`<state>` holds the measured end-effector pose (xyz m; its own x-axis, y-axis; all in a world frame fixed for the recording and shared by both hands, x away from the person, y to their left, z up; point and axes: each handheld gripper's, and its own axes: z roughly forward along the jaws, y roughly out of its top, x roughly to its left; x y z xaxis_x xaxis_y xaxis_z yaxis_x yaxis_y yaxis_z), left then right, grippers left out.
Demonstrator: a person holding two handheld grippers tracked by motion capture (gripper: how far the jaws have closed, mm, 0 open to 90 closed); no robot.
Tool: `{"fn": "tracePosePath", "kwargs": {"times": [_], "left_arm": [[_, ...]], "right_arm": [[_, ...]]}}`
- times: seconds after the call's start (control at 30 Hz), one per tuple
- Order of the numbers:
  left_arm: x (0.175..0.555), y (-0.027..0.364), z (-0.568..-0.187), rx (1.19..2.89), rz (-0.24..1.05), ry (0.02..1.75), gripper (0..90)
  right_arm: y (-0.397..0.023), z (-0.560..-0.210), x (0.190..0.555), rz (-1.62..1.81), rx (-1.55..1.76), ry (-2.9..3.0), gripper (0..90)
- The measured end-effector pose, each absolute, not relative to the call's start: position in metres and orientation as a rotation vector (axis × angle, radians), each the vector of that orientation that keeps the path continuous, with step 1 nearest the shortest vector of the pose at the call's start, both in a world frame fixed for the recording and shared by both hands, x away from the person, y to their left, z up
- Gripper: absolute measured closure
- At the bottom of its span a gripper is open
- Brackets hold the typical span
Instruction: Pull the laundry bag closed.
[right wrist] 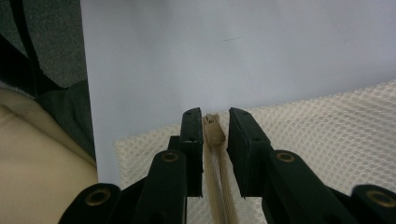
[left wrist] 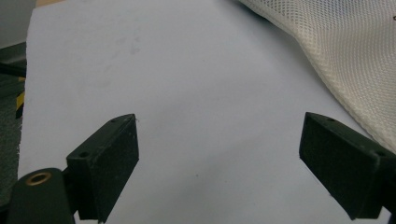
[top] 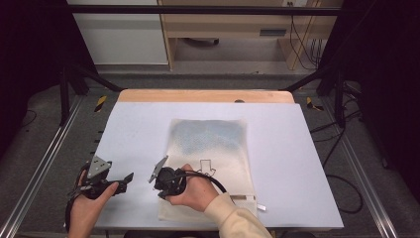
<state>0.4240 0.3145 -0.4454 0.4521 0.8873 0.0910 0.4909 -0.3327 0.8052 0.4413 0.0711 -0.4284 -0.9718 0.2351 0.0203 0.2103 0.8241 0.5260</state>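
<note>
White surface offering little friction: right gripper nipped narrowly on zipper tape end of mesh bag, left gripper wide beside bag, empty; likely to slip or drag.

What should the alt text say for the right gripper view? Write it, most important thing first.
The right tongs stand nearly closed around the frayed end of a beige zipper tape, which runs along the edge of a cream mesh bag. The bag lies on a pale table surface; a cream sleeve sits at the left.
</note>
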Motion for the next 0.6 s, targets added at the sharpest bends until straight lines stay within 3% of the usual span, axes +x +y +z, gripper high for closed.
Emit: {"fn": "tracePosePath", "kwargs": {"times": [0.3, 0.4, 0.6], "left_arm": [[0.424, 0.315, -0.445, 1.979, 0.675, 1.146, 12.5], [0.422, 0.313, -0.444, 1.981, 0.662, 1.138, 12.6], [0.415, 0.31, -0.442, 1.99, 0.627, 1.11, 12.6]], "right_arm": [[0.076, -0.441, 0.446, 0.823, 0.387, 2.991, 73.8], [0.077, -0.444, 0.447, 0.806, 0.395, 2.999, 80.9], [0.076, -0.434, 0.447, 0.793, 0.38, 3.01, 81.7]]}}
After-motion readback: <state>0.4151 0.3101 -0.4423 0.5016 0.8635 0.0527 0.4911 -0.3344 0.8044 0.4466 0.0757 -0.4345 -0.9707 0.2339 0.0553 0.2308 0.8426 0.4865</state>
